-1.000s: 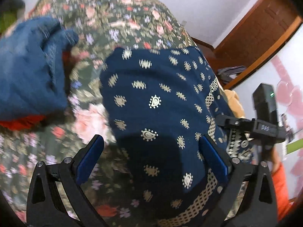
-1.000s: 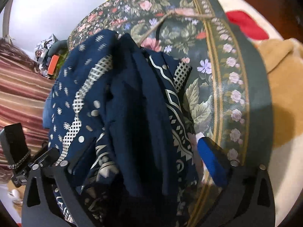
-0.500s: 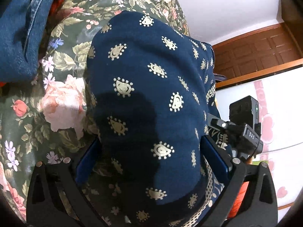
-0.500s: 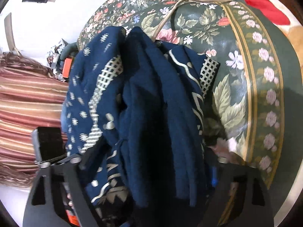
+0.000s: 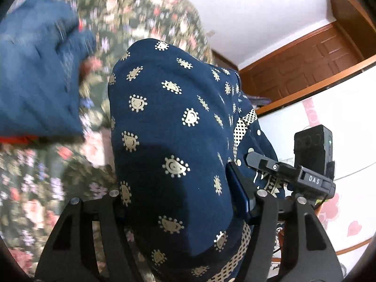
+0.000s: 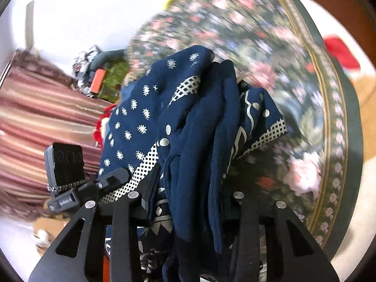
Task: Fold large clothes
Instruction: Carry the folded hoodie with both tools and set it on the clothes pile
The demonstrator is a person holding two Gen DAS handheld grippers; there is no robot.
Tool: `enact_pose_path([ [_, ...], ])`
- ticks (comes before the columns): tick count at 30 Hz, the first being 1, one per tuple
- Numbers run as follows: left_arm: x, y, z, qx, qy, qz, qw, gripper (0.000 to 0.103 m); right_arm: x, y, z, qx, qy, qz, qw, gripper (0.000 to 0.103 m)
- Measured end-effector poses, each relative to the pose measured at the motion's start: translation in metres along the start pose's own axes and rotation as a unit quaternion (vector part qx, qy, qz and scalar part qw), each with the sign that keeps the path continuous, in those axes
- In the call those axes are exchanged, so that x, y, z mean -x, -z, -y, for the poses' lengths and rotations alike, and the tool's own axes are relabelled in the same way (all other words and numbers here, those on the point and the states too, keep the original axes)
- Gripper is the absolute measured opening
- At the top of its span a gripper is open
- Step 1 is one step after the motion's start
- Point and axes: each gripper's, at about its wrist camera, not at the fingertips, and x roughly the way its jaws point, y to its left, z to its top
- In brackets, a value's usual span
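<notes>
A navy garment with gold motifs and a checkered trim is bunched up above the floral bedspread. My left gripper has its jaws closing on one end of it; the blue right pad presses into the cloth and the left pad is hidden behind it. In the right wrist view the same garment hangs in thick folds between the fingers of my right gripper, whose jaws are closing and squeeze the folds; both pads are covered by cloth. Each gripper shows at the edge of the other's view.
A blue denim garment lies on the bed to the left, with something red under it. A wooden door and white wall stand behind. A striped curtain, a tan blanket and clutter border the bed.
Both pairs of jaws have narrowed from wide open onto the navy garment. Both grippers have risen, and the garment has come up off the bedspread with them.
</notes>
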Motion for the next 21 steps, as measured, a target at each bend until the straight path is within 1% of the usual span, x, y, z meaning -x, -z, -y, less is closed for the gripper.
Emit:
enact_pose_path([
  [4,0.061,-0.01,0.009,-0.027,0.002,0.044,0.9987,0.065,0.014,-0.004,-0.051,0.048,-0.014,0.031,0.998,0.035],
  [7,0.104,-0.017,0.013,-0.049,-0.005,0.075,0.9959,0.065,0.014,-0.013,-0.091,0.076,-0.026,0.051,0.995,0.035],
  [10,0.141,-0.024,0.008,-0.057,-0.009,0.103,0.993,0.065,0.006,-0.019,-0.129,0.105,-0.038,0.069,0.991,0.035],
  [12,0.164,-0.03,0.0,-0.059,-0.012,0.12,0.991,0.065,0.002,-0.022,-0.147,0.118,-0.043,0.077,0.989,0.035],
  [14,0.176,-0.037,-0.006,-0.06,-0.017,0.13,0.9895,0.065,-0.007,-0.028,-0.167,0.132,-0.043,0.084,0.987,0.035],
  [17,0.195,-0.052,-0.026,-0.052,-0.026,0.139,0.9885,0.065,-0.026,-0.038,-0.189,0.137,-0.047,0.085,0.986,0.035],
  [21,0.203,-0.075,-0.049,-0.051,-0.052,0.147,0.9865,0.065,-0.058,-0.058,-0.209,0.139,-0.046,0.079,0.986,0.035],
])
